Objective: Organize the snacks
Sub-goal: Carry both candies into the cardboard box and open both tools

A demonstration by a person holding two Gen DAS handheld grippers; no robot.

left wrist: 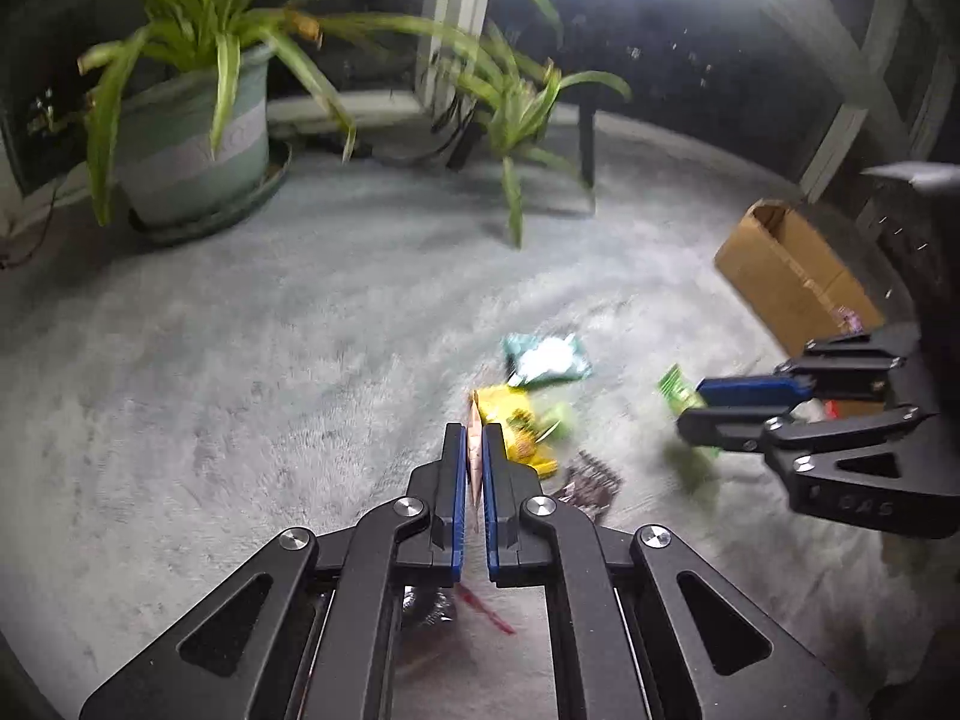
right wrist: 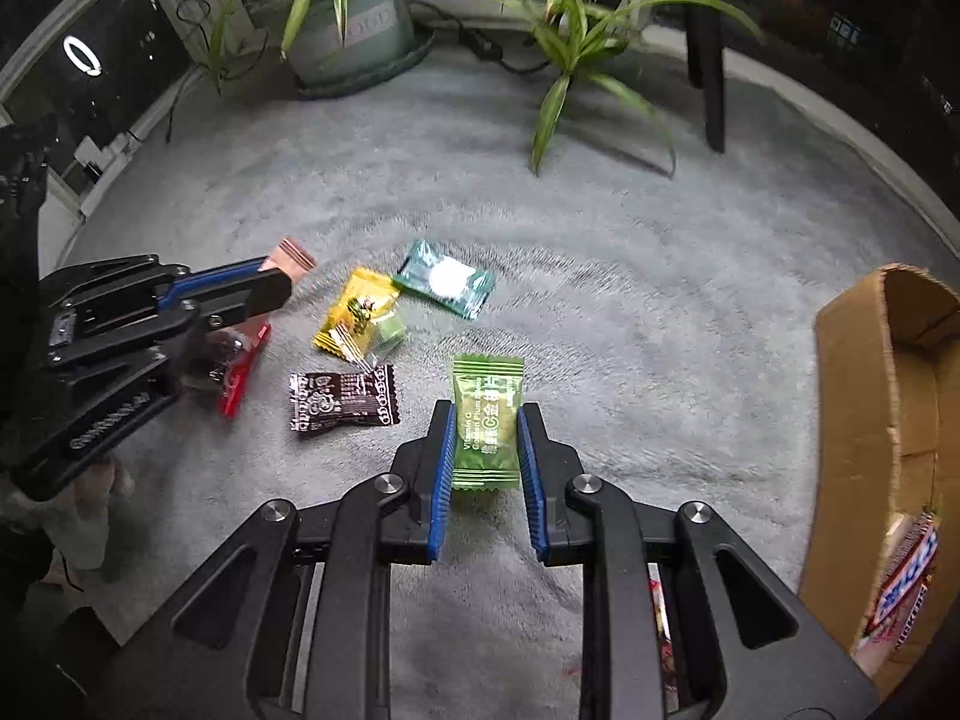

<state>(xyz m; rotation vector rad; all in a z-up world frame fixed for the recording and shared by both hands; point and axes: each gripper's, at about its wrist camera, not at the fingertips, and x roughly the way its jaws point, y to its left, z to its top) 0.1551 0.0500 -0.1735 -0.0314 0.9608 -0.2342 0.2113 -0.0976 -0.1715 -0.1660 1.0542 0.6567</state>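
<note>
The left tool (left wrist: 474,438) is clamped on a thin pink-and-red foil snack wrapper (left wrist: 474,456), held edge-on between its blue pads so that its crimped pink end sticks out past the fingertips. The right tool (right wrist: 485,420) is clamped on a light green crinkled candy packet with white lettering (right wrist: 486,420), the pads pressing its two long sides. Both are raised over the grey shaggy carpet (right wrist: 630,312). Between the two tools, on the carpet, lie a dark brown printed candy packet (right wrist: 342,399), a yellow candy packet (right wrist: 355,315) overlapping a small pale green wrapped sweet (right wrist: 390,333), and beyond them a teal packet with a white centre (right wrist: 447,279). To the right of the right tool stands an open brown cardboard box (right wrist: 852,420) with a white-and-blue bar wrapper (right wrist: 906,582) inside.
</note>
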